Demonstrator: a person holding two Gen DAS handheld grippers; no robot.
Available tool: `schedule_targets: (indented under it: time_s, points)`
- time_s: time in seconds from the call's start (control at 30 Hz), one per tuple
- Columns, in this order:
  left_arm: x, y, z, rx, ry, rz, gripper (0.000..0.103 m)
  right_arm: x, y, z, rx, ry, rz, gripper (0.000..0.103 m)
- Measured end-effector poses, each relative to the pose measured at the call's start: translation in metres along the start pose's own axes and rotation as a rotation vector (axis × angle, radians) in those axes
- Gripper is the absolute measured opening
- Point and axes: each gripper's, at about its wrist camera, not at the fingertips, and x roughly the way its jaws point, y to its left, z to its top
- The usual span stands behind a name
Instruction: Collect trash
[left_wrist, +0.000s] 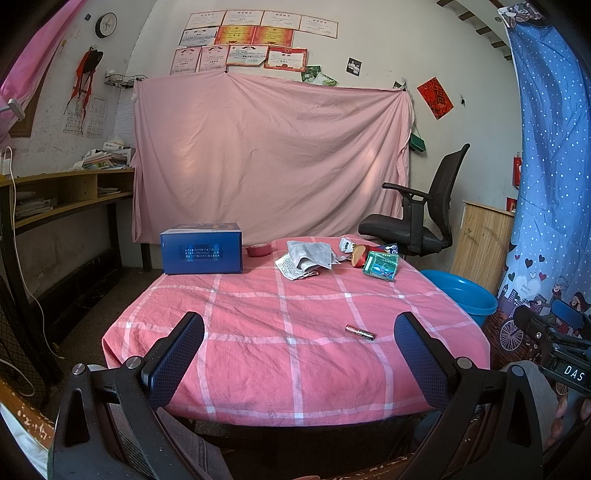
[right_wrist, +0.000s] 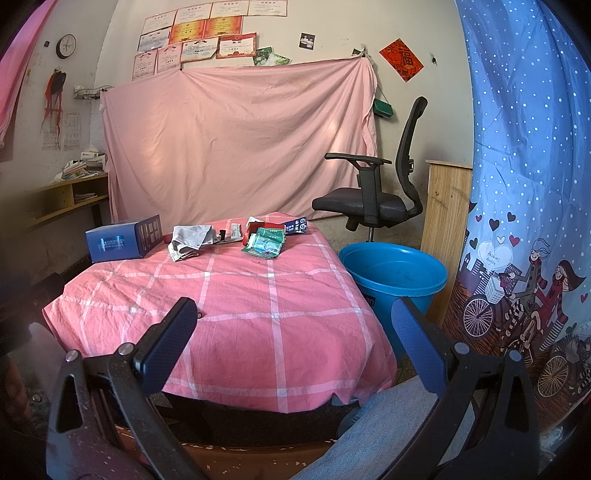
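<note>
Trash lies at the far end of the table with the pink checked cloth (left_wrist: 258, 350): crumpled newspaper (left_wrist: 308, 258) (right_wrist: 192, 238), a green wrapper (left_wrist: 381, 266) (right_wrist: 265, 243), a red and tan item (left_wrist: 359, 255) and a blue-white packet (right_wrist: 297, 225). A small battery (left_wrist: 360, 332) lies near the front right. A blue bin (right_wrist: 397, 275) (left_wrist: 461, 293) stands on the floor right of the table. My left gripper (left_wrist: 299, 332) is open and empty over the near edge. My right gripper (right_wrist: 293, 319) is open and empty over the near right corner.
A blue box (left_wrist: 201, 248) (right_wrist: 123, 239) and a red tape roll (left_wrist: 259, 250) sit at the table's far left. A black office chair (right_wrist: 373, 195) stands behind the bin, a wooden shelf (left_wrist: 66, 192) at left, a blue curtain (right_wrist: 524, 184) at right.
</note>
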Motion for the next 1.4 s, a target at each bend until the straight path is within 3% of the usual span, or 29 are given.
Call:
schedule_targets:
  time_s: [0.47, 0.73, 1.4]
  points:
    - [0.001, -0.002, 0.003, 0.001, 0.008, 0.006, 0.101, 0.000, -0.001, 0.001, 0.006, 0.002, 0.005, 0.103]
    - [0.012, -0.002, 0.005, -0.003, 0.022, 0.047, 0.101, 0.007, -0.007, 0.008, 0.037, 0.000, 0.031, 0.103]
    - [0.073, 0.004, 0.030, -0.058, 0.004, 0.117, 0.101, 0.068, -0.011, 0.036, 0.010, -0.066, 0.085, 0.103]
